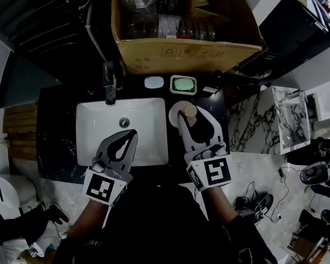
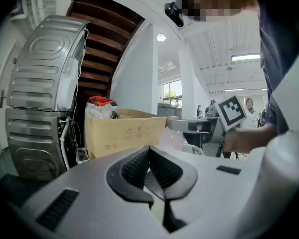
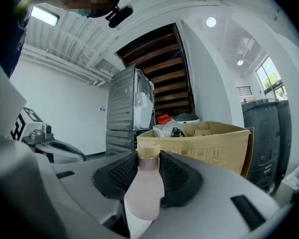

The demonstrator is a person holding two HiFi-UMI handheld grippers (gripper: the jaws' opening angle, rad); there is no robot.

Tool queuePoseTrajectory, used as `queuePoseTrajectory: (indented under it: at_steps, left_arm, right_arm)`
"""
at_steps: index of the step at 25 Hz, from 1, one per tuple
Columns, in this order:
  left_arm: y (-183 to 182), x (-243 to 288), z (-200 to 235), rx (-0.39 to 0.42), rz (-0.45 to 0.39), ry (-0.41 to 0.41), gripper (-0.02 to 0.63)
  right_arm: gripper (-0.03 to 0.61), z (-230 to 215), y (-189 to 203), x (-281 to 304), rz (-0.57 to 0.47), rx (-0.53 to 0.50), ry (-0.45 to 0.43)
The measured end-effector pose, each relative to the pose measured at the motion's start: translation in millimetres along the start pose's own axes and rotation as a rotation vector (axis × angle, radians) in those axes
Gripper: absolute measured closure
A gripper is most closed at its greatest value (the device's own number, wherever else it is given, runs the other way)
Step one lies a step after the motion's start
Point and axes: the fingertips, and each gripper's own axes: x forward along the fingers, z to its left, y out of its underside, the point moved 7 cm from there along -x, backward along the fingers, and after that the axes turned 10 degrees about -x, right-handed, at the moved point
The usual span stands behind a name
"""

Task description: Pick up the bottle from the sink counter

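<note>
The right gripper (image 3: 149,157) has its two grey jaws partly open and clamped on a pale pink translucent bottle with a tan round cap (image 3: 144,183). The black ribbed pads press its sides just under the cap. The bottle stands upright between them. In the head view it sits over the black marbled counter (image 1: 55,131), just to the right of the white rectangular sink basin (image 1: 99,120). A pale round patch (image 1: 175,116) shows beneath and beside it, and I cannot tell what that is. Whether the bottle's base is clear of the counter, no view shows.

The left gripper (image 2: 149,149) is empty. Its jaw tips meet, leaving only a teardrop gap between the pads, and it hangs over the front right part of the basin, well apart from the bottle.

Behind the bottle, near the back of the counter, lie a green bar of soap in a white square dish (image 1: 183,84) and a small white oval object (image 1: 153,82). A black tap (image 1: 109,84) stands at the back edge of the basin. Close behind these sits a large open brown cardboard box (image 1: 181,56) stuffed with bags and containers, facing both grippers. A silver ribbed washing machine (image 2: 45,98) stands beyond the box, under the dark wooden underside of a staircase (image 2: 109,44). To the right of the counter is a white veined marble slab (image 1: 289,117).
</note>
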Motion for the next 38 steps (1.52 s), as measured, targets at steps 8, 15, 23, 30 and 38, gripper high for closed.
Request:
queuePoseTrajectory:
  at_steps: [8,15,23,30,38]
  left_arm:
    - [-1,1,-7,0.003,-0.013,0.010,0.606]
    - [-2,2,-11,-0.002,-0.027,0.015,0.606]
    - [-3,0,-11,-0.002,-0.030,0.009,0.606]
    - [1,-1,-11,0.007,-0.010,0.009,0.606]
    - [4,-3,-10,0.015,0.006,0.009,0.606]
  right_arm:
    - [0.433,1,-3,-7,-0.004,-0.001,-0.007]
    - [0.433,2,-5,-10,-0.005,-0.009,-0.012]
    - [0.433,3,-4,-10,-0.001,-0.006,-0.016]
    - [0.433,3,-4,-12,-0.001,-0.005,-0.014]
    - [0.433,3,0,-13,0.006,0.000,-0.006]
